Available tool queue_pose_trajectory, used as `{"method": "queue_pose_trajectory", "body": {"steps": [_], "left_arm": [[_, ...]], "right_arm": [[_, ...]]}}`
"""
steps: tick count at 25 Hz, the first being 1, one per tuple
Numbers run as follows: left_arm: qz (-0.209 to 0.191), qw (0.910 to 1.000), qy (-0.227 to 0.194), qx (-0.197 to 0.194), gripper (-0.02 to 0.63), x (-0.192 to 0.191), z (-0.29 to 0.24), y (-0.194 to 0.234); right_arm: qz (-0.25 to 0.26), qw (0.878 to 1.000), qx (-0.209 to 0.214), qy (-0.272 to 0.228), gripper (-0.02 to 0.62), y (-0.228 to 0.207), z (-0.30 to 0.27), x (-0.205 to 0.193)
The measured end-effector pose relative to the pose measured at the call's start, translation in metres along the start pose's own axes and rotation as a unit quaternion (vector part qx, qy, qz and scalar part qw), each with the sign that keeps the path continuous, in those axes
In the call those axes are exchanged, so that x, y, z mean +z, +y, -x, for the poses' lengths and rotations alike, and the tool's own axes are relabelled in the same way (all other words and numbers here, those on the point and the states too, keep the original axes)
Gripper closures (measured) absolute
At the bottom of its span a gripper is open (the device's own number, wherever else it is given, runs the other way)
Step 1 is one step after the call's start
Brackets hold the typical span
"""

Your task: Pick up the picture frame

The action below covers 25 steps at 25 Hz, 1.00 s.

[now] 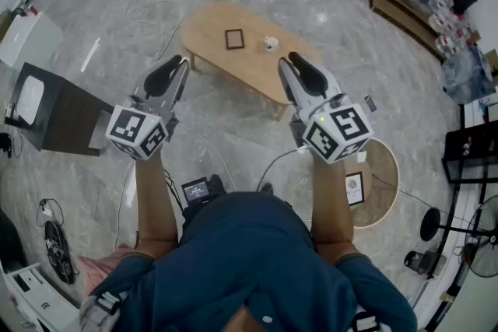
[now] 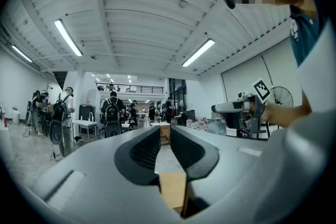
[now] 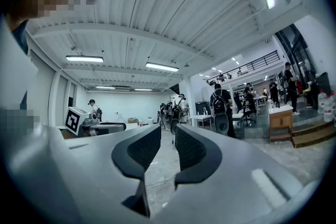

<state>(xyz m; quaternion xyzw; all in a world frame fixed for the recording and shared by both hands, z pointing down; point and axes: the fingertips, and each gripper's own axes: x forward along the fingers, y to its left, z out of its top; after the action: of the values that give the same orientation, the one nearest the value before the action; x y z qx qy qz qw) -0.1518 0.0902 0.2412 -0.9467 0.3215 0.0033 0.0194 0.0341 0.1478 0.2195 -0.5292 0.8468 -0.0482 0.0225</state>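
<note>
Picture frame [image 1: 234,39] lies flat on the oval wooden surface [image 1: 204,33] on the far side of the floor, roughly mid-top. A small pale object [image 1: 270,43] sits just right of it (apart, not touching). Left hand-held gripper [image 1: 177,64] and right hand-held gripper [image 1: 289,62] are level on the near side, well apart from the frame. Both have their jaws closed together, holding nothing.

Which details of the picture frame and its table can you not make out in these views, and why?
- Picture frame: head view, too small to show its image.
- Pale object beside it on the oval table: head view, too small to name.
- Gripper views: frame absent; both look level across the room.
</note>
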Motion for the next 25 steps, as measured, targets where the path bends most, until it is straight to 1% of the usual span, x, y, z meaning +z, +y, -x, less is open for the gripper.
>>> {"method": "queue_pose_trajectory", "body": {"steps": [11, 16, 19, 25], "left_arm": [[0.002, 0.9999, -0.003, -0.011, 0.549, 0.001, 0.01, 0.001], [0.007, 0.9998, -0.004, -0.019, 0.549, -0.002, 0.015, 0.015], [0.01, 0.9996, -0.007, -0.024, 0.549, 0.0, 0.017, 0.021], [0.015, 0.9989, -0.021, -0.038, 0.549, 0.0, 0.022, 0.035]], "right_arm": [[0.002, 1.0, -0.012, 0.006, 0.526, 0.013, 0.002, -0.003], [0.004, 1.0, -0.015, 0.011, 0.526, 0.023, -0.009, -0.006], [-0.007, 1.0, -0.017, 0.001, 0.526, 0.029, -0.013, -0.002], [-0.013, 0.999, -0.037, -0.004, 0.526, 0.04, -0.019, -0.003]]}}
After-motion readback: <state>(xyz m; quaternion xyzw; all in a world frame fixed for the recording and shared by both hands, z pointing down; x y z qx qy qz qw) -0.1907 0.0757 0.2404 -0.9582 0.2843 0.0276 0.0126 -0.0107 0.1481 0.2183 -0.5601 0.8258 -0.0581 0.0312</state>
